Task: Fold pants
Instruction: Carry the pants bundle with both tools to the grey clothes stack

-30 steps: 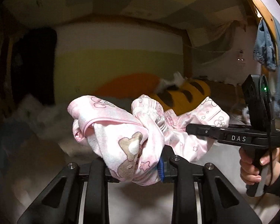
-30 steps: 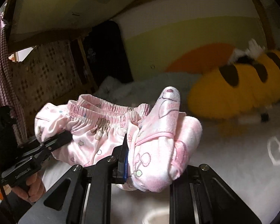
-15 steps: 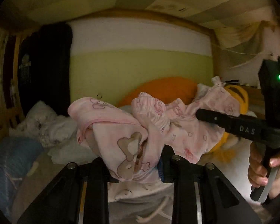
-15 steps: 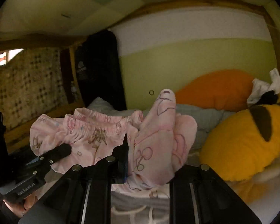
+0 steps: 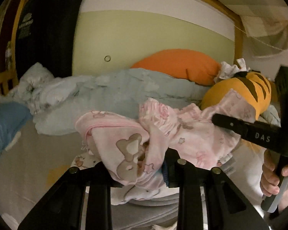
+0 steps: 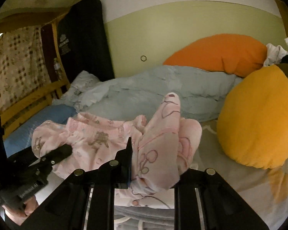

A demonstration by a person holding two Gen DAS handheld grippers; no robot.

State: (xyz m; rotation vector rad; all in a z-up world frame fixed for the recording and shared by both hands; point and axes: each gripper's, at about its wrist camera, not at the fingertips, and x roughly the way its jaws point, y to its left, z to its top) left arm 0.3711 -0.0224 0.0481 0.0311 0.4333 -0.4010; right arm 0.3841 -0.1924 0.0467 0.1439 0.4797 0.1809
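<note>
Small pink printed pants (image 5: 192,141) hang bunched between my two grippers above the bed. My left gripper (image 5: 142,164) is shut on one end of the pants, a wad with a bear print. My right gripper (image 6: 153,164) is shut on the other end of the pants (image 6: 98,145), a fold with cherry outlines. The elastic waistband spans between them. Each gripper shows in the other's view, the right gripper (image 5: 217,117) at the right and the left gripper (image 6: 67,149) at the lower left. More pale printed clothing (image 5: 144,193) lies directly below.
A light blue duvet (image 6: 163,88) is heaped at the back of the bed. An orange pillow (image 6: 220,51) and a yellow striped plush (image 6: 259,115) lie at the right. A blue pillow (image 6: 38,122) and wooden bed rail (image 6: 28,101) are at the left. Grey clothing (image 6: 144,214) lies below.
Both grippers have tipped down and lowered with the pants still held. The view has dropped from wall and ceiling to the bed surface.
</note>
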